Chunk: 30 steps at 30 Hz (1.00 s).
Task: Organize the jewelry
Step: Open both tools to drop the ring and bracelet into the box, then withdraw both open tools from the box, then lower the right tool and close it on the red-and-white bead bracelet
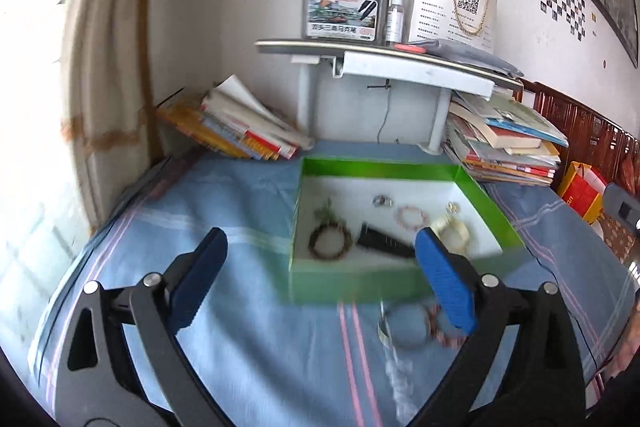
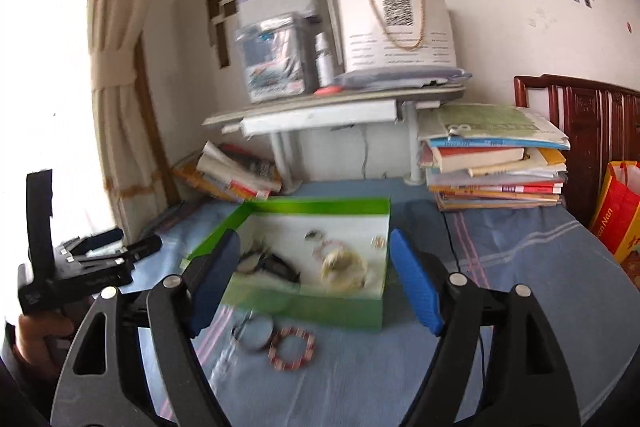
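A green box (image 2: 304, 307) sits on the blue cloth (image 2: 520, 267), holding a dark bead bracelet (image 1: 331, 243), a pink bracelet (image 1: 412, 218) and a pale bangle (image 1: 454, 231). Just before it lie a red beaded bracelet (image 2: 291, 349) and a metal bangle (image 2: 254, 331). The left gripper (image 1: 320, 275) and right gripper (image 2: 316, 283) both hover wide apart, holding nothing.

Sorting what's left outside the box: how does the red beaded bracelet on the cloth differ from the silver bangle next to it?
The red beaded bracelet is a ring of red and pale beads; the silver bangle is a smooth metal band. The bracelet lies nearer the right tool's right side, the bangle to its left. The bangle looks slightly bigger. Both lie flat on the blue cloth, just outside the green box, ungripped.
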{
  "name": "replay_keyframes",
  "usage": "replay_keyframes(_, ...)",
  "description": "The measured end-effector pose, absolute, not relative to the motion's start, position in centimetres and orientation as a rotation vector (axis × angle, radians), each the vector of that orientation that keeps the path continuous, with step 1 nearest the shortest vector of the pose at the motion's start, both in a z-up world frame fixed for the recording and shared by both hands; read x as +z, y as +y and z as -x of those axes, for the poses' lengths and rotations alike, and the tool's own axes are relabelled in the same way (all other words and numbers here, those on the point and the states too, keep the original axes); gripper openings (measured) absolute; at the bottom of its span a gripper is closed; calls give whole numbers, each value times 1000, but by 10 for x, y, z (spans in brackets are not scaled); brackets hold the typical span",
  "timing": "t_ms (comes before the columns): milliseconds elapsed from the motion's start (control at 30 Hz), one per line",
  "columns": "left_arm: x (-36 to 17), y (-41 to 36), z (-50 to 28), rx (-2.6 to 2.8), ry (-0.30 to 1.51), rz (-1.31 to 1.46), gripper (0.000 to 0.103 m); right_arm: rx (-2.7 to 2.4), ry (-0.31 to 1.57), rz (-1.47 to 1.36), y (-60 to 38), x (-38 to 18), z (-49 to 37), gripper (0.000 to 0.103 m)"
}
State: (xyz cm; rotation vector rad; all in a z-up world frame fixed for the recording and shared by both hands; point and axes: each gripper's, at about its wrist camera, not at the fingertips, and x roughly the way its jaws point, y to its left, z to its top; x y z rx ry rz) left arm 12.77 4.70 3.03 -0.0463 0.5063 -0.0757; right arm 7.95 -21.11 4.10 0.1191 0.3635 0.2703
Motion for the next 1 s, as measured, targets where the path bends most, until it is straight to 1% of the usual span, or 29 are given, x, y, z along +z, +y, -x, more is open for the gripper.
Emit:
replay_keyframes(200,11,51,-70,-72,518,27,94,281,407,-88,-194,16,-37,76)
replay_keyframes(333,0,48,-47,-92,535,18,94,284,421,-85,-192,7,-18,76)
replay_keyframes(567,-4,44,-31,-105,542,6,94,278,414,-86,-191,5,3,76)
replay_keyframes(1000,0,35,-26,-125,538,-9,94,283,423,-97,-194,2,6,76)
